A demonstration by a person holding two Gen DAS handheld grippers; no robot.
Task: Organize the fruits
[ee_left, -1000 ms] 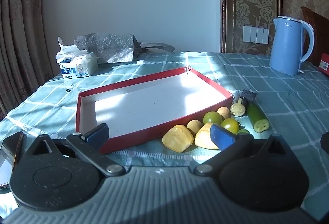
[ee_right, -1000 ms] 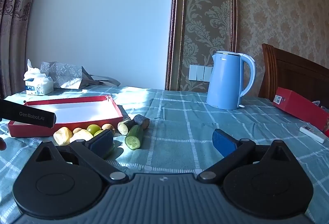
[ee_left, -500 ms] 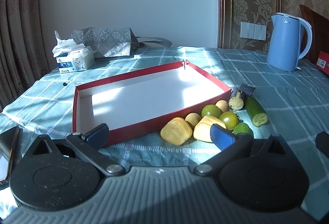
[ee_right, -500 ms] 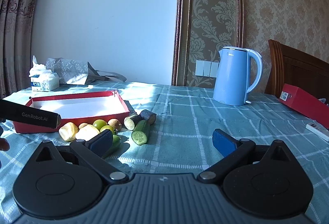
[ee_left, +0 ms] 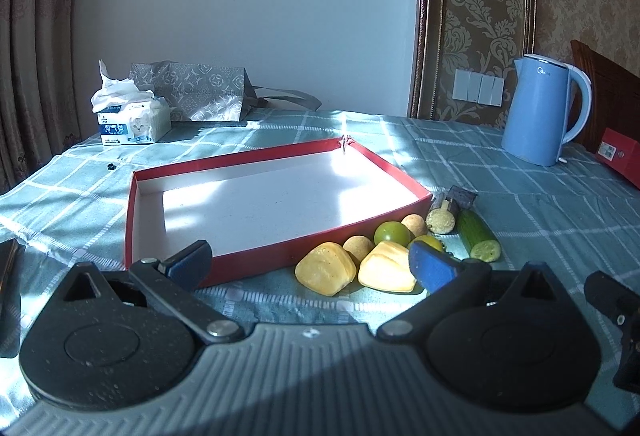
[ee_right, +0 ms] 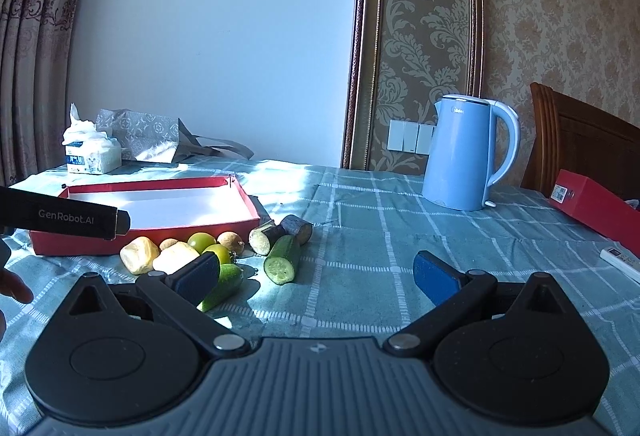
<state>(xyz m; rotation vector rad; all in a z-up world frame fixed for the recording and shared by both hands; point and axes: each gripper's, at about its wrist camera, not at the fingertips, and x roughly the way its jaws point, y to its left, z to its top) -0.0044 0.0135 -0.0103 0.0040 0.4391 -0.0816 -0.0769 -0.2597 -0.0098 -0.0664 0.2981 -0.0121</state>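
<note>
Both the left gripper (ee_left: 308,264) and right gripper (ee_right: 316,276) hover released; fruits (ee_left: 394,248) cluster at frame centre beside the red tray (ee_left: 168,268).

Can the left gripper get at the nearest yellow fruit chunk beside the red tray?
Probably yes. The left gripper is open, and the yellow fruit chunk lies uncovered between its fingers, outside the red tray, though another chunk touches it.

Shallow red cardboard tray (ee_left: 276,250) with white floor, bare, on checked cloth, yellow chunks (ee_left: 326,268), green limes (ee_left: 392,233), cut cucumber (ee_left: 478,241) clustered beside its near wall
</note>
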